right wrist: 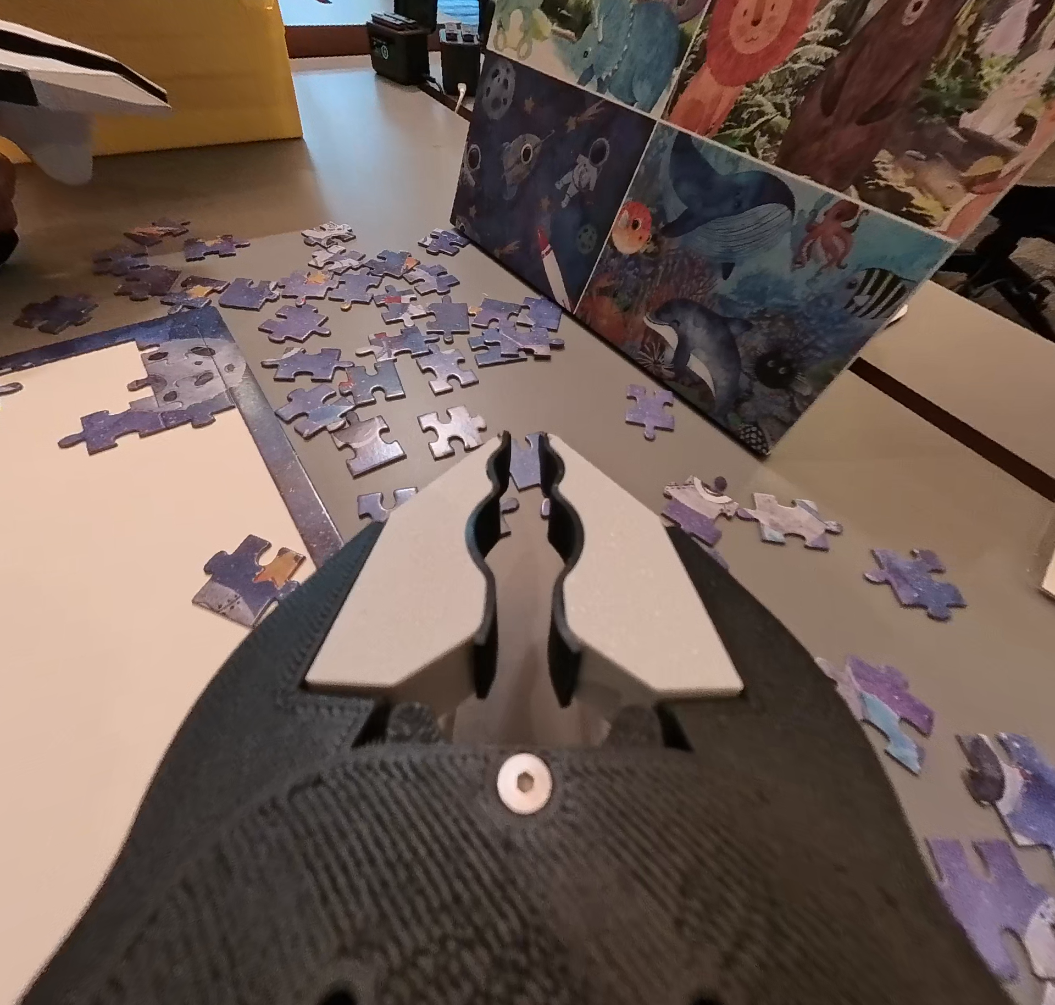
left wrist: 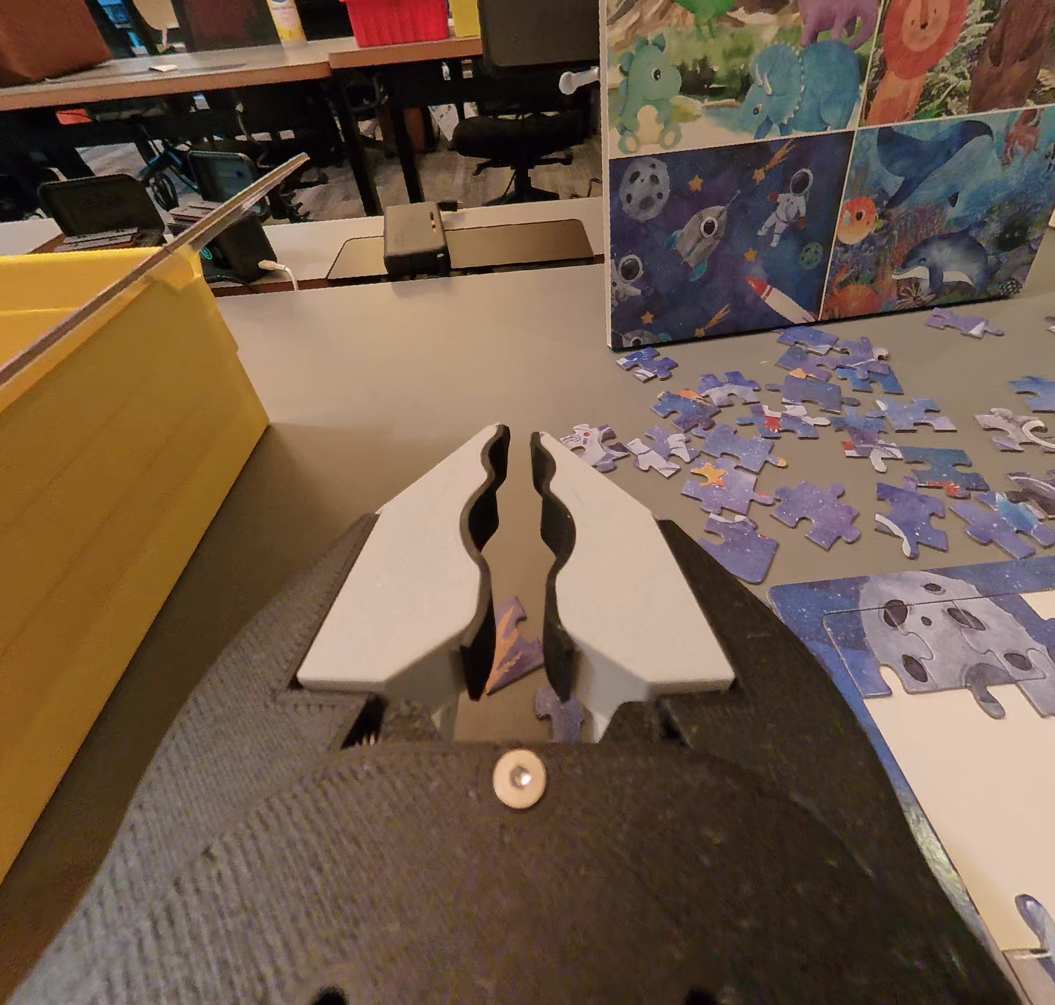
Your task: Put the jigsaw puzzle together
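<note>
My right gripper (right wrist: 525, 440) hovers low over the grey table (right wrist: 599, 384) and is shut on a purple puzzle piece (right wrist: 525, 464), which fills the narrow gap between its tips. Several loose purple pieces (right wrist: 365, 349) lie ahead and to its left. The puzzle board (right wrist: 114, 492) with a few joined pieces lies at its left. My left gripper (left wrist: 519, 436) stands slightly open with bare table showing between its tips and nothing in its grasp. A purple and orange piece (left wrist: 508, 646) shows below through its finger gap. The left gripper also shows at the far left in the right wrist view (right wrist: 85, 93).
A picture-covered puzzle box (left wrist: 828, 150) (right wrist: 713, 178) stands upright at the back right. A yellow bin (left wrist: 103, 464) (right wrist: 200, 64) stands at the left. More loose pieces (right wrist: 913, 583) lie right of my right gripper. Black devices (left wrist: 414, 238) sit at the table's far edge. Spacing between my two grippers at the tips: around 35 cm.
</note>
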{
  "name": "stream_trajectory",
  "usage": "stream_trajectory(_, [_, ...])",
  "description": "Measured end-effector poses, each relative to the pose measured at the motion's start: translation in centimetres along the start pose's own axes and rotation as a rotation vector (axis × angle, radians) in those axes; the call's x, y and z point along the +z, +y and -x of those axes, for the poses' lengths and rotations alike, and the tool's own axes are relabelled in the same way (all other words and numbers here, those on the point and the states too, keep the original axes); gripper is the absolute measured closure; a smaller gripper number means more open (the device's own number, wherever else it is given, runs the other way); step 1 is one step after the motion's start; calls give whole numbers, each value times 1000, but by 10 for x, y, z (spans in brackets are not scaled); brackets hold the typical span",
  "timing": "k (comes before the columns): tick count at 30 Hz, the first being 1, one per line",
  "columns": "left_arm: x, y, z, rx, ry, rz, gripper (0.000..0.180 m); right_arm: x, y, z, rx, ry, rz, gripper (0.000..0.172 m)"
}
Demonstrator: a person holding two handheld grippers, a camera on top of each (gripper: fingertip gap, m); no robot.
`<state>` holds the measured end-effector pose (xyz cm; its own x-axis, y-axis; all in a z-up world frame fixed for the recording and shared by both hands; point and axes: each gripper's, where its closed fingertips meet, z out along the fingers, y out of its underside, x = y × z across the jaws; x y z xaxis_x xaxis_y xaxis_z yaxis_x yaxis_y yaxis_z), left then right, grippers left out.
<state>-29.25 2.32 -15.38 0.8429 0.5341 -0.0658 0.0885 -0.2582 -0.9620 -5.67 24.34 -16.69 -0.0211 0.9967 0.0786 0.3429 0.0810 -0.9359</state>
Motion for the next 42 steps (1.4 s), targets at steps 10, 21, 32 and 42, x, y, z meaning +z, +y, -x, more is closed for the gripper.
stream_trajectory(10, [0,1,5,-45,1,4,170,7,-4,7,-44,36,44,146])
stream_trajectory(21, [-2,0,5,-137,51,-11,168,114,-89,131,-205,-262,108,130])
stream_trajectory(32, [-1,1,4,-184,90,-6,164,239,-49,157,-225,-468,390,117])
stream_trajectory(42, [0,2,3,-195,107,0,164,247,-39,157,-221,-490,416,139])
